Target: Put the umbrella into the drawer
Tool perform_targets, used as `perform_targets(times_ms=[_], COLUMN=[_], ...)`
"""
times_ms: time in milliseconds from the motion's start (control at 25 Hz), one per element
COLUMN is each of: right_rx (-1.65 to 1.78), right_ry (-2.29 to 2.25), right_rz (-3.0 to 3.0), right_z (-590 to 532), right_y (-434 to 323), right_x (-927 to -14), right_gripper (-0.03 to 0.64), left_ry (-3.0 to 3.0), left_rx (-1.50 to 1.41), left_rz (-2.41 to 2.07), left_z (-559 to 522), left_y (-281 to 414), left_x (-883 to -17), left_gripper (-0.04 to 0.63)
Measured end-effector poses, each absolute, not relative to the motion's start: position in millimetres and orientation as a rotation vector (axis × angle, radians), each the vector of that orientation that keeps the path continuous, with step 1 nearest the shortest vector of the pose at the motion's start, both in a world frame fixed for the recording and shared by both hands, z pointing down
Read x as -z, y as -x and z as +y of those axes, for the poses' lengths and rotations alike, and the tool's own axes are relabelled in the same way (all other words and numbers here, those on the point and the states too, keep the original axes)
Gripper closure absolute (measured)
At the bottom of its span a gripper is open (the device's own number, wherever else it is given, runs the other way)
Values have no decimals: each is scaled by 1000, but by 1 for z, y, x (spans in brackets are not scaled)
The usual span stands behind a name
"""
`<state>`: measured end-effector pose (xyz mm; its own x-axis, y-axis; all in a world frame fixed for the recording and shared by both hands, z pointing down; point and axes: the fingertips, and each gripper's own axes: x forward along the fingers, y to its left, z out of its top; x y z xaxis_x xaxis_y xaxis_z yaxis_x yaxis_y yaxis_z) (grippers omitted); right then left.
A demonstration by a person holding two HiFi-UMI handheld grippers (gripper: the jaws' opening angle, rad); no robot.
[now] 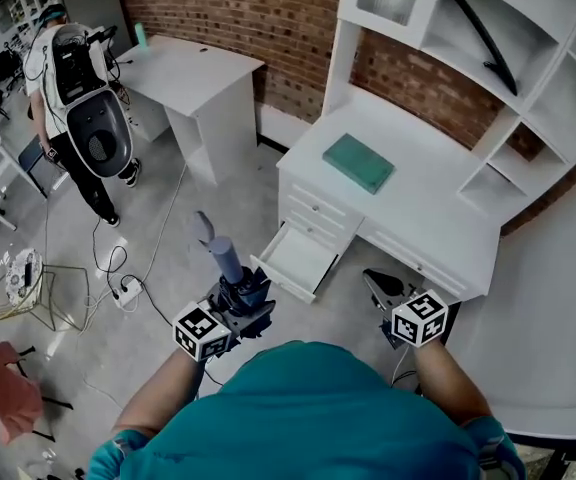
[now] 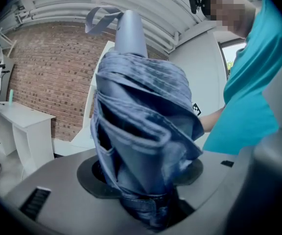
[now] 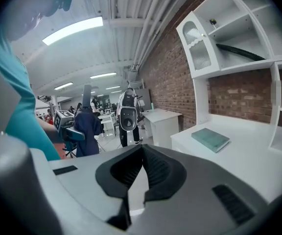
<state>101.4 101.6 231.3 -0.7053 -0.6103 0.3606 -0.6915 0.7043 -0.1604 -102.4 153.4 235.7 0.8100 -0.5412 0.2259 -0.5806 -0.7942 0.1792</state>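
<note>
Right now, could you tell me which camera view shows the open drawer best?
The head view: the drawer stands pulled out below the desk, seen from above. The left gripper view is filled by the umbrella; the right gripper view shows the desk's top but no drawer.

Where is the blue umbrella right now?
In the head view the folded umbrella stands low and left of centre, clamped in the left gripper, just left of the desk's open drawer.
</note>
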Motion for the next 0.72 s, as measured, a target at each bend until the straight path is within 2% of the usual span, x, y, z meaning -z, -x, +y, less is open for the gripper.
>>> perform_targets(times_ms=[400, 720], right_rx=[-471, -496], right_ry=[-936, -753], right_rz=[-2612, -2708], right_z=[17, -77], right_y=[-100, -143], right_x=[-252, -271], right_gripper=[594, 594], left_ry=[-2696, -2590], left_rx=[-261, -286], left_rz=[-941, -1133], left_z=[87, 10], left_y=[105, 45], left_x=[-243, -254], left_gripper=[331, 331])
